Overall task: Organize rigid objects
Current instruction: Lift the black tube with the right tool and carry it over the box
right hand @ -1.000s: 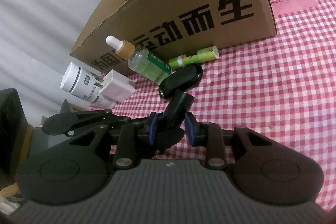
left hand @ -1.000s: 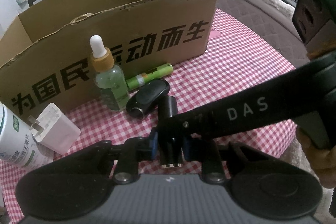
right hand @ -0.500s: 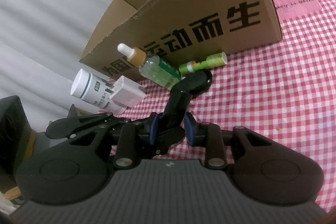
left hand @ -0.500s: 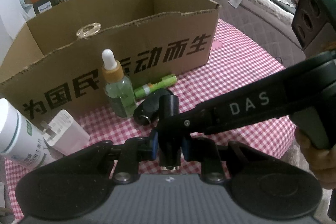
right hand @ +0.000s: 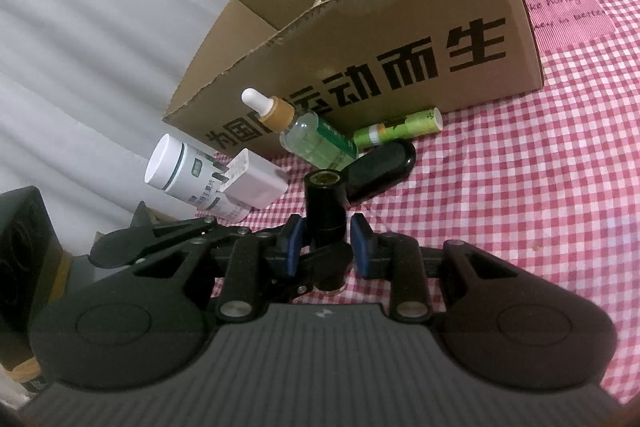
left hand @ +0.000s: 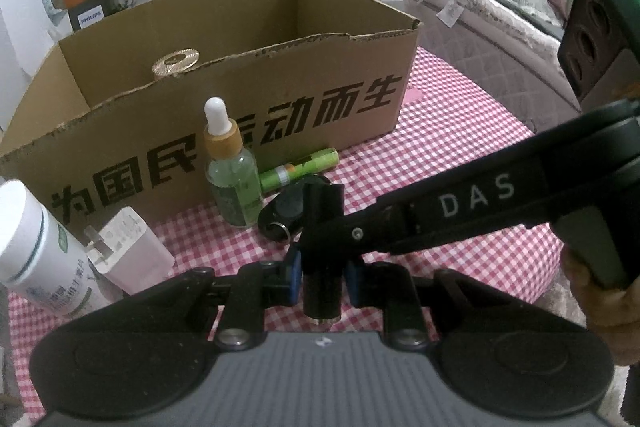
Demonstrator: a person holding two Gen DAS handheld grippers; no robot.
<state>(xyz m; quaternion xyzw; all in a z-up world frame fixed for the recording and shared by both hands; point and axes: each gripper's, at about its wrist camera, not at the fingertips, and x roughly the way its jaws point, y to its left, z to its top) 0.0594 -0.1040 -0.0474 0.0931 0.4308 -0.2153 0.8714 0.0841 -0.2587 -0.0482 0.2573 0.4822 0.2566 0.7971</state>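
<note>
A short black cylinder [left hand: 322, 291] [right hand: 324, 195] hangs just above the pink checked cloth, and both grippers grip it. My left gripper [left hand: 322, 267] is shut on it, blue pads on its lower part. My right gripper [right hand: 326, 239] is shut on the same cylinder, and its long black finger [left hand: 460, 203] crosses the left wrist view from the right. Behind stands an open cardboard box [left hand: 280, 99] [right hand: 400, 67] with a gold lid [left hand: 176, 61] inside.
In front of the box are a green dropper bottle [left hand: 234, 183], a lying green tube [left hand: 300, 167], a black oval object [left hand: 286, 211], a white charger [left hand: 128, 247] and a white bottle [left hand: 36, 259]. A hand [left hand: 600, 287] holds the right gripper. A bed [left hand: 500, 11] lies beyond the table's right edge.
Both views now look a little higher, so the box's inside and the gold lid show. In the right wrist view the cylinder has turned more upright, its open end toward the camera.
</note>
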